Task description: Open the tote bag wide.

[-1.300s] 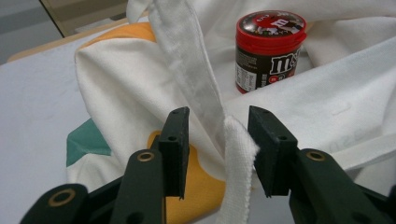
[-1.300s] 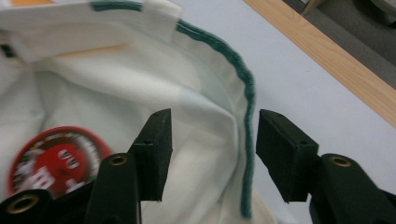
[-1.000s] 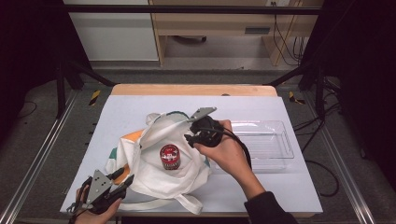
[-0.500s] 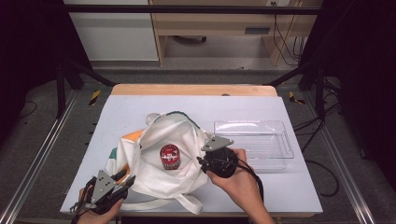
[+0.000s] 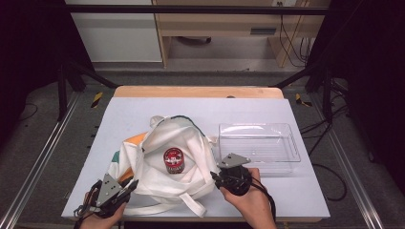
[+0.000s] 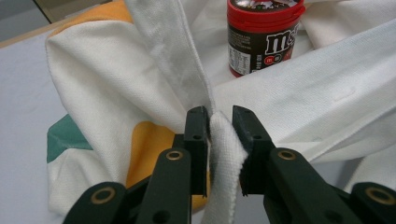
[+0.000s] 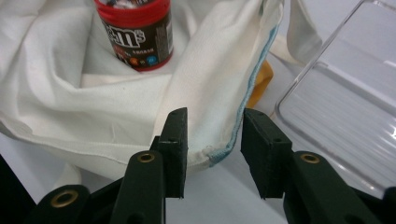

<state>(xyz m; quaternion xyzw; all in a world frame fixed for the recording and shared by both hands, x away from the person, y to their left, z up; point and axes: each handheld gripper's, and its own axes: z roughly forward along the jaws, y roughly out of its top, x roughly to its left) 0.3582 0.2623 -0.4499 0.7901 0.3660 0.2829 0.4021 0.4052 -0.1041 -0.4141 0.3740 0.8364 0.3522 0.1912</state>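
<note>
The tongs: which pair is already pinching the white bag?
The left tongs: they squeeze a fold of the tote bag. The right tongs have closed partway but gape around its edge.

High view: fixed above the near edge of the worktop [image 5: 143, 114], facing forward and down, distant. Left gripper view: close, low, looking along its tongs [image 6: 219, 126] toward the candy jar [image 6: 264, 35]. Right gripper view: close, facing the jar from the opposite side. All three share the jar.

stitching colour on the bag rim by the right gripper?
Light blue, along the white bag's rim; clearest in the right gripper view.
</note>
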